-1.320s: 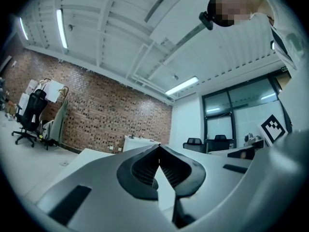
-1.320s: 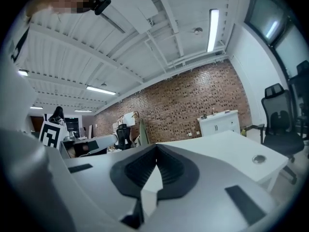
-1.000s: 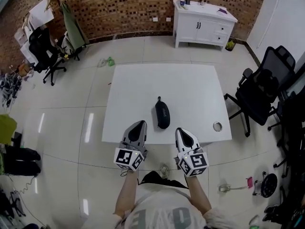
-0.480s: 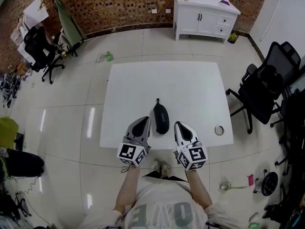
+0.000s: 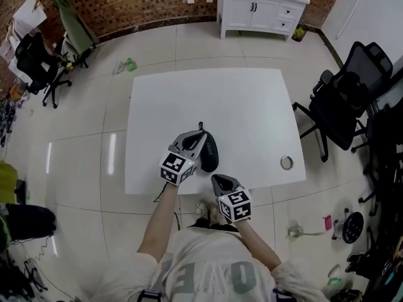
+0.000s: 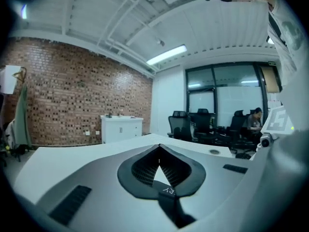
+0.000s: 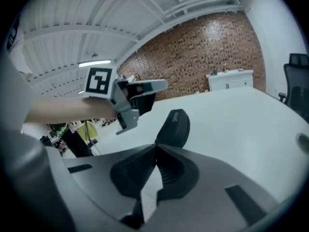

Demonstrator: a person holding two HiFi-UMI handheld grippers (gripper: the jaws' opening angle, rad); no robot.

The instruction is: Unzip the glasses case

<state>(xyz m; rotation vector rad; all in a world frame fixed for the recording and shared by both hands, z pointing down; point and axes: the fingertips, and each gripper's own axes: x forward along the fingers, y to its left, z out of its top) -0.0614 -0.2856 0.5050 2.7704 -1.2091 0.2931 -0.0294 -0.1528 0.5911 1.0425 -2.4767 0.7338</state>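
On the white surface [image 5: 252,106], toward its near edge and a little left of centre: the black glasses case [image 5: 210,157], lying lengthwise away from the person, closed as far as visible; in the right gripper view the same case [image 7: 175,124] flat on the surface just ahead of the jaws, with small pale print on its lid, too small to read.

Left gripper [image 5: 195,137] reaching in over the near edge from the left, overlapping the left flank of the case in the head view; jaws pressed together in the left gripper view, tips meeting, nothing between them, only bare surface beyond; contact with the case not decidable from any view; from the right gripper view, a grey body with a marker cube, hanging above the surface to the left of the case's far half.

Right gripper [image 5: 219,180] at the near edge of the surface, just short of the case's near end and apart from it; jaws closed tip to tip, empty, aimed at the case.

Small round metal ring [image 5: 286,162] set in the surface near its right front corner, well apart from the case; white cabinet [image 5: 261,8] against a brick wall [image 5: 126,5] at the far side of the room; black office chairs [image 5: 343,99] to the right of the surface; glossy tiled floor [image 5: 82,156] all round.
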